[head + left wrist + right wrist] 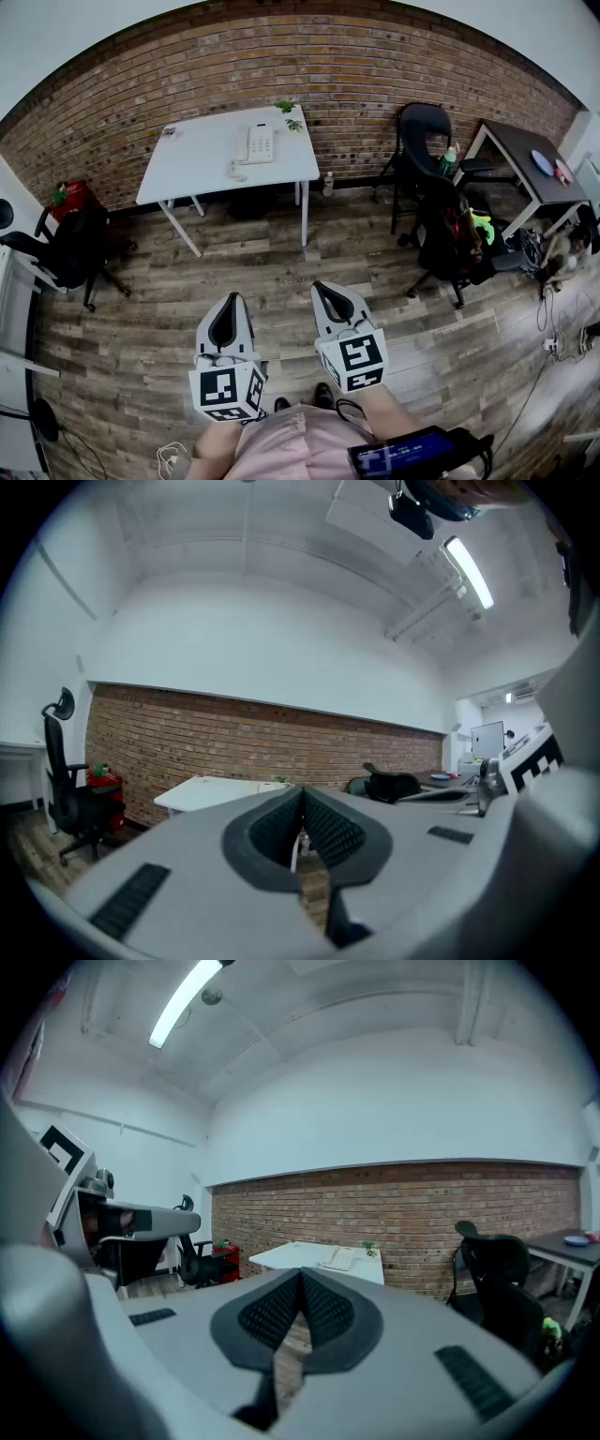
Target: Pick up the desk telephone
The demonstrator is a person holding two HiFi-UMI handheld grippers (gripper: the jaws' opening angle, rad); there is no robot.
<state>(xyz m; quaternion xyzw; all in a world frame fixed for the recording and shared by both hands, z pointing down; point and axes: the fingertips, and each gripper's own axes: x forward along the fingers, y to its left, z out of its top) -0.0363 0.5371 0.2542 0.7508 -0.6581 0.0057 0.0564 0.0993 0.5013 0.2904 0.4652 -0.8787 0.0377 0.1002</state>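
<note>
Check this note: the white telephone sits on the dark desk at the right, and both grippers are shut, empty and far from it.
The place is wrong: the head view shows the telephone on the white table by the brick wall, not the dark desk. The left gripper and right gripper are indeed shut, empty and far from it.

No legible text anywhere: left tool (228, 305) and right tool (325, 289) carry only square code patterns (219, 386), the blue screen (405, 452) at lower right is too blurred to read, and the desk telephone (260, 143) keypad at upper centre is too small.
</note>
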